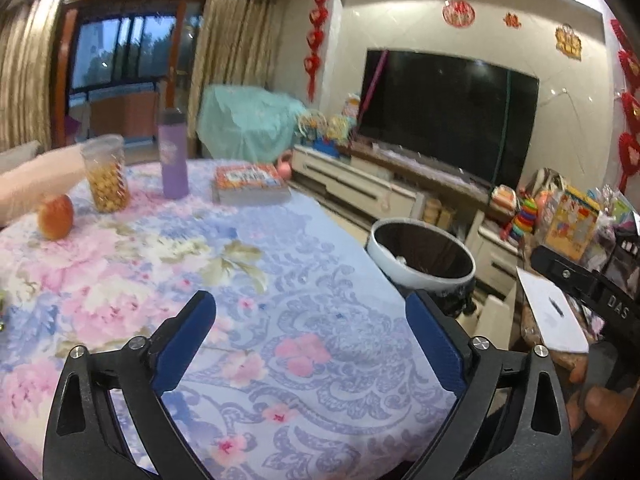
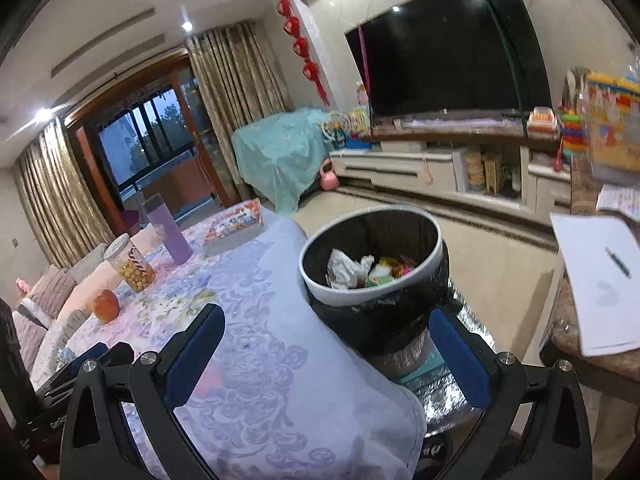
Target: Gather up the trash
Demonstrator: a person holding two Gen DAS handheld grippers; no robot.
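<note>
The trash bin (image 2: 374, 276) is a round white-rimmed bin lined with a black bag that folds out over its rim and hangs down the sides. It stands upright on the floor just beside the table (image 2: 280, 380), off the table's corner, with its open mouth a little below the tabletop. Inside it lies trash (image 2: 366, 270): crumpled white paper (image 2: 344, 268) towards the table side, and colourful wrappers (image 2: 394, 268) in yellow, green and pink touching it on the far side.

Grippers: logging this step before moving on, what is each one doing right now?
Left gripper: open, holding nothing, over the floral tablecloth.
Right gripper: open, holding nothing, near the trash bin.
</note>
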